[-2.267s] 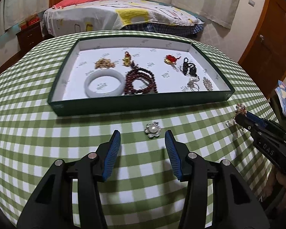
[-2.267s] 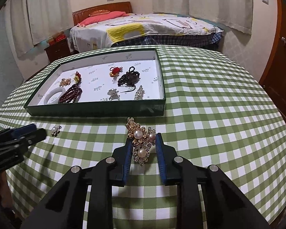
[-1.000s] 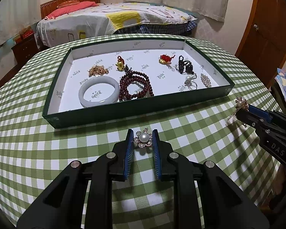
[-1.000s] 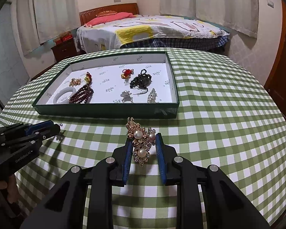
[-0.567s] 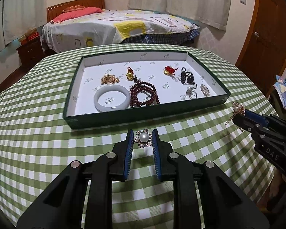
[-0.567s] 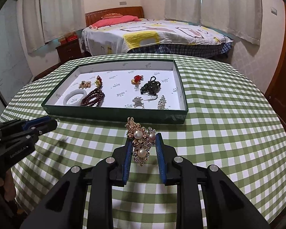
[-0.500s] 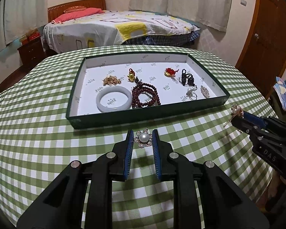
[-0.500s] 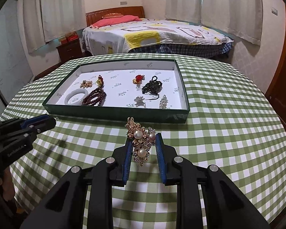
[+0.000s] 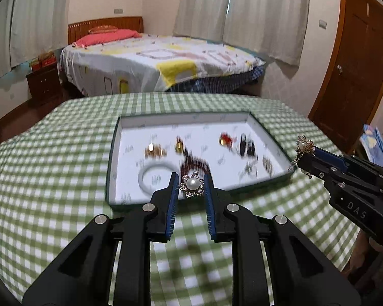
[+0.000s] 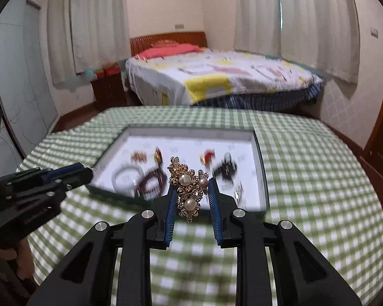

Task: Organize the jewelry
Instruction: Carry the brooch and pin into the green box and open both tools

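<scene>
Left wrist view: left gripper (image 9: 191, 185) pinches a silver flower-shaped pearl brooch (image 9: 192, 186). Right gripper (image 10: 193, 191) clamps a gold pearl cluster brooch (image 10: 189, 187). Both have risen since a second ago, above the tray (image 9: 110, 168).

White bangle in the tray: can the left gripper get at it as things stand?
Probably not yet. The left gripper is shut on the pearl flower brooch, so its jaws are taken. The white bangle lies uncovered in the tray, just ahead, beside the dark beads.
</scene>
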Action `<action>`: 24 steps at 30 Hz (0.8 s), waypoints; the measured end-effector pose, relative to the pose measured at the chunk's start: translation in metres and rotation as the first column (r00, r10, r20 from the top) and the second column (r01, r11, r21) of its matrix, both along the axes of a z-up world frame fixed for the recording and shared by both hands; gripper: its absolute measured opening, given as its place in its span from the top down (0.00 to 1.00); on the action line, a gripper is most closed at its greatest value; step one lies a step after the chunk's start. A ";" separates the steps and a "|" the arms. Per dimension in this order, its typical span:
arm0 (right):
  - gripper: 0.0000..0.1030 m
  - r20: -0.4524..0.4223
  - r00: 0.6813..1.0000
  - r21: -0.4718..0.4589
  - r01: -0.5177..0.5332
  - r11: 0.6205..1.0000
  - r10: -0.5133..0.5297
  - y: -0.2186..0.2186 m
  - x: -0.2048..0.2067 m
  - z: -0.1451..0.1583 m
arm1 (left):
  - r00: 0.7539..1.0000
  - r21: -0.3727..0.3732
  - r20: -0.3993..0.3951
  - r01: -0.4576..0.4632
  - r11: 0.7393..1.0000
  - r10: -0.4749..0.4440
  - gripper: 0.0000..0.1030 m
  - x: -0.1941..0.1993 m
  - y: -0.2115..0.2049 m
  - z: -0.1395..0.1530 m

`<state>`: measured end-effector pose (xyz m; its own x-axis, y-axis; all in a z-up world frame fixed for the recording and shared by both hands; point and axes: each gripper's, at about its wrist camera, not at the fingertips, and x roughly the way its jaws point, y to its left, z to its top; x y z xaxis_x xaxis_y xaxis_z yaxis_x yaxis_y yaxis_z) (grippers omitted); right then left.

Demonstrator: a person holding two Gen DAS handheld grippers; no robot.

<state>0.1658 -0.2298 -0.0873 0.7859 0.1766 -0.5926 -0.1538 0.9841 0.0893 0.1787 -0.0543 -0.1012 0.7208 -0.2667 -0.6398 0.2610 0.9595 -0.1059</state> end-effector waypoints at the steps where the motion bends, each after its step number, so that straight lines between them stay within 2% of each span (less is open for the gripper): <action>1: 0.76 0.014 1.000 -0.001 -0.004 1.000 0.004 0.002 0.004 0.005 | 1.000 -0.006 0.015 -0.003 1.000 0.003 0.81 0.006 0.000 0.005; 4: 0.76 0.057 0.998 0.001 -0.014 1.000 0.014 0.007 0.021 0.018 | 0.998 -0.005 0.057 -0.014 1.000 0.014 0.81 0.024 0.000 0.017; 11: 0.76 0.090 0.995 0.014 -0.038 0.999 0.037 0.022 0.068 0.025 | 0.996 -0.011 0.080 -0.043 0.999 0.044 0.81 0.074 0.000 0.024; 17: 0.76 0.068 0.997 0.010 -0.044 0.999 0.043 0.033 0.106 0.010 | 0.996 0.016 0.069 -0.066 0.998 0.065 0.81 0.113 -0.002 0.011; 24: 0.76 -0.007 1.000 0.015 -0.027 1.000 0.027 0.037 0.146 -0.025 | 0.996 0.049 -0.002 -0.095 0.994 0.095 0.81 0.154 0.000 -0.022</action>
<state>0.3122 -0.1930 -0.1123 0.7766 0.2066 -0.5951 -0.1792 0.9781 0.1056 0.3323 -0.0541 -0.1229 0.7384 -0.1656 -0.6537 0.1685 0.9839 -0.0590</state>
